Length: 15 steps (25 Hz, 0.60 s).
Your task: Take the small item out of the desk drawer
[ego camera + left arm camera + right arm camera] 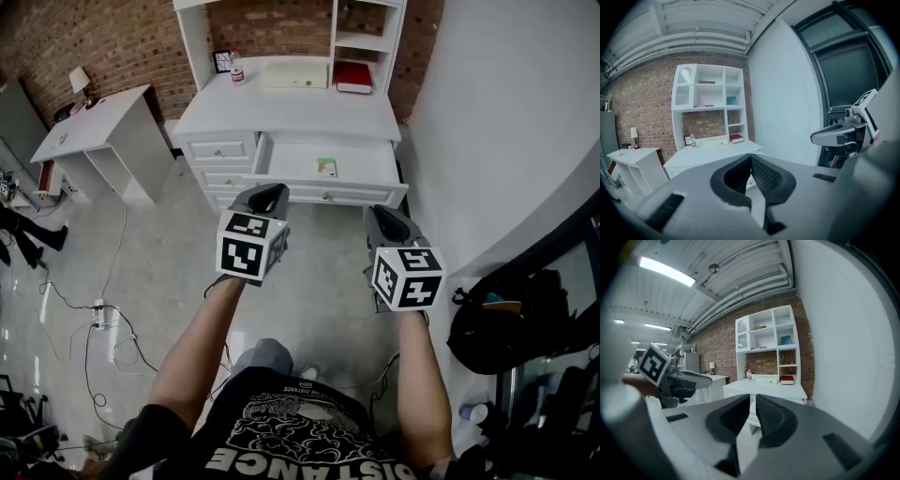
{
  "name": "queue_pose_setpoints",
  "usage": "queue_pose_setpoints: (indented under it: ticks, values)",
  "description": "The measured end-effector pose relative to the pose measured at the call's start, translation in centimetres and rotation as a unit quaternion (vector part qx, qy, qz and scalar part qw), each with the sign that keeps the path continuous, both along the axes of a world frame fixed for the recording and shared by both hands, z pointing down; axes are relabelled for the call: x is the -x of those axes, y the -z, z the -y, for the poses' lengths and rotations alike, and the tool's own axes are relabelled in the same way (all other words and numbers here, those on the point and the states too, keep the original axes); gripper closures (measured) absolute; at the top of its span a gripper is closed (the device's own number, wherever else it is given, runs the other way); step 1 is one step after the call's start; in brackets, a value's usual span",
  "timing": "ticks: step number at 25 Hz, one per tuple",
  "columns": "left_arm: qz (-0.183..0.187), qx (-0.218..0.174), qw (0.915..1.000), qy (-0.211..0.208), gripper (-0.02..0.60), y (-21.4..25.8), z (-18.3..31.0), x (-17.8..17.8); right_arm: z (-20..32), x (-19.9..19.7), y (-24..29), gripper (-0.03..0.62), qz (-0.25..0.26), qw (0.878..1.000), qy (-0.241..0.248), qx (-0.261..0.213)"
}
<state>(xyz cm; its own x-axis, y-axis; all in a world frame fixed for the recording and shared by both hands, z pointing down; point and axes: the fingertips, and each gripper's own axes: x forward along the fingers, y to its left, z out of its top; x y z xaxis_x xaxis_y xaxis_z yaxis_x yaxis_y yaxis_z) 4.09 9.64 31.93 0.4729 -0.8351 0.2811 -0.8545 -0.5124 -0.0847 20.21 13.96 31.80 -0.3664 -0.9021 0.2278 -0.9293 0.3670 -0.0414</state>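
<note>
While beyond tongs (267,197) (382,217), item (326,167) in drawer (370,161)

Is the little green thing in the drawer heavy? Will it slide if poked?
The little green thing looks small and flat, so it is probably light. It lies on the smooth white floor of the drawer, so a poke would likely slide it, not roll it.

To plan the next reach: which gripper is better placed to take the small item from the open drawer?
Left, by a little. In the head view the left gripper has its tips nearer the drawer front and the small item; the right gripper sits further back. Both are shut.
</note>
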Motion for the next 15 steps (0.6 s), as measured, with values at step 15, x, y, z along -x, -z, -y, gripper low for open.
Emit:
queue_pose_setpoints:
  ticks: [15]
  values:
    - [-0.007, 0.004, 0.9998, 0.016, 0.574, -1.9, 4.6, 1.2, 5.6, 1.4, -1.2, 0.437, 0.020, 0.999, 0.037, 0.013]
